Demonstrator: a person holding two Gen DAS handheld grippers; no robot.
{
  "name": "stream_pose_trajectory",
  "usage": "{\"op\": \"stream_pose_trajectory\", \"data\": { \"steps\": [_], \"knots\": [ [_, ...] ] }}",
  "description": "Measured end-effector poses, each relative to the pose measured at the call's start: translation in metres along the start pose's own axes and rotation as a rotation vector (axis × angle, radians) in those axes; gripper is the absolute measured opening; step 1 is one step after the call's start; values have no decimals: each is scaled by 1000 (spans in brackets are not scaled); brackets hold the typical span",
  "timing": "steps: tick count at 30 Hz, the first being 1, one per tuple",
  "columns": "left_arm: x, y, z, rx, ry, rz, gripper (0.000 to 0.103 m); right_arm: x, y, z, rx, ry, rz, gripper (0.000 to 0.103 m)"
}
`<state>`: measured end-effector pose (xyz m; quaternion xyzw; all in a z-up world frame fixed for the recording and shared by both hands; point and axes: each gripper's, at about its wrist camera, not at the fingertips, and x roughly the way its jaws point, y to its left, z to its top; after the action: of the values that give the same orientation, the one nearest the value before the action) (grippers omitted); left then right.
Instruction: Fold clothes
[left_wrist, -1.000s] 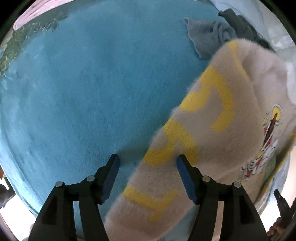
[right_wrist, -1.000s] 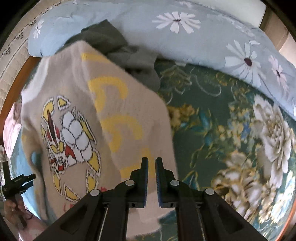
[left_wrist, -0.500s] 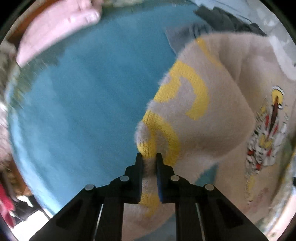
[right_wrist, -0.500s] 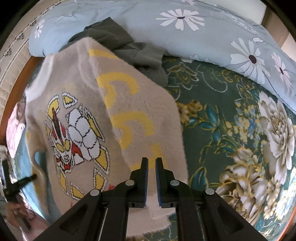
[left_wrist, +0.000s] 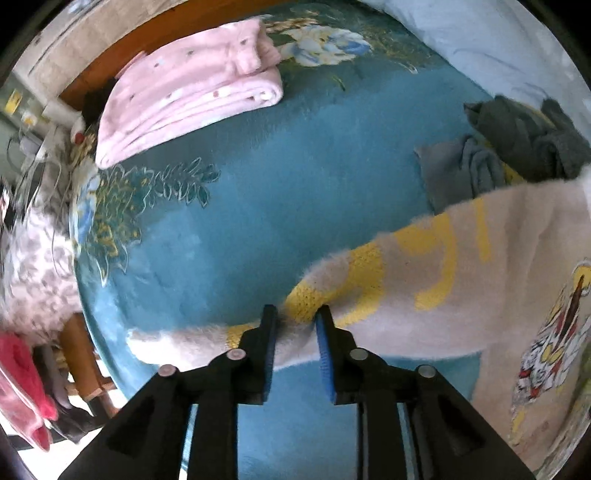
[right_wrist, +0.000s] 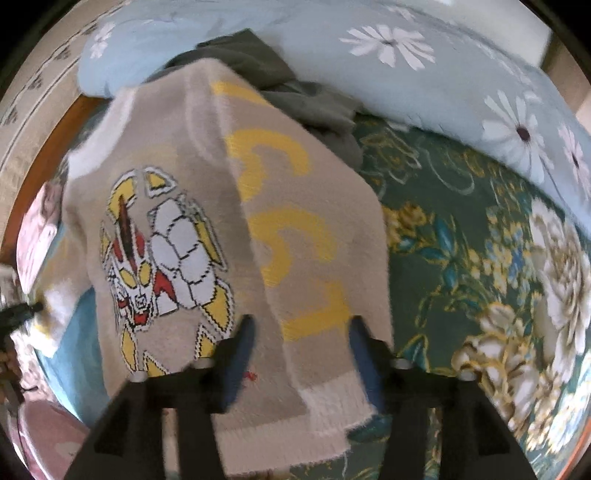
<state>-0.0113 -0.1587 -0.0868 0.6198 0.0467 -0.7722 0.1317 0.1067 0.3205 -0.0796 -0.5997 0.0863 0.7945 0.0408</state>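
Sweater: a fuzzy beige sweater with a cartoon hero figure lies spread on the bed, directly ahead of and under both claws; one sleeve is folded across its body.
Writing: big yellow letters run along the sleeves; in the right wrist view they look like "C", "C", "T", but no whole word can be read. A small red mark near the hem is too small to read.
Left gripper: jaws narrow and opening; the sleeve's yellow-knit edge sits bunched between the blue pads, seemingly touching both.
Right gripper: jaws wide and opening; the folded sleeve lies below the gap, pads clear of it.
Blue blanket: under the sweater, ahead and left of the left claw.
Grey clothes: crumpled heap beyond the sweater, far ahead and right of the left claw.
Pink blanket: folded, far ahead and left.
Daisy-print pillow: far ahead of the right claw.
Floral bedspread: to the right claw's right.
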Motion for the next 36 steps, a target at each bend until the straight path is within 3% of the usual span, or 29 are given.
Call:
{"op": "stream_pose_trajectory", "data": {
  "steps": [2,4,6,11,12,13,15,17,18,22,29,31,36],
  "knots": [
    [-10,4,-4,-63,-23,-27,34,7,12,-1,-53,4,-26,65],
    [-29,4,-14,-137,-73,-107,38,21,23,-2,-94,24,-50,65],
    [-41,-7,-28,-149,-104,-186,46,36,33,-4,-118,46,-92,65],
    [-42,-71,-73,88,-115,-255,46,54,33,-9,-114,69,-180,64],
    [-38,-81,-80,121,-105,-258,46,56,32,-9,-111,73,-193,58],
    [-34,-90,-86,147,-95,-262,46,57,28,-10,-105,79,-203,42],
    [-27,-93,-91,141,-74,-285,46,54,17,-12,-80,95,-204,23],
    [-23,-93,-96,139,-59,-299,46,45,2,-12,-42,100,-173,11],
    [-21,-93,-99,137,-52,-305,46,38,-4,-11,-32,98,-159,9],
    [-17,-85,-100,83,-23,-338,46,1,-28,2,-79,45,-180,8],
    [-14,-84,-99,54,-6,-372,46,-46,-77,71,-228,-65,-402,10],
    [-14,-85,-99,55,-2,-377,46,-47,-92,97,-215,-85,-449,23],
    [-13,-81,-98,19,6,-386,46,-52,-98,131,-172,-148,-530,33]
  ]
}}
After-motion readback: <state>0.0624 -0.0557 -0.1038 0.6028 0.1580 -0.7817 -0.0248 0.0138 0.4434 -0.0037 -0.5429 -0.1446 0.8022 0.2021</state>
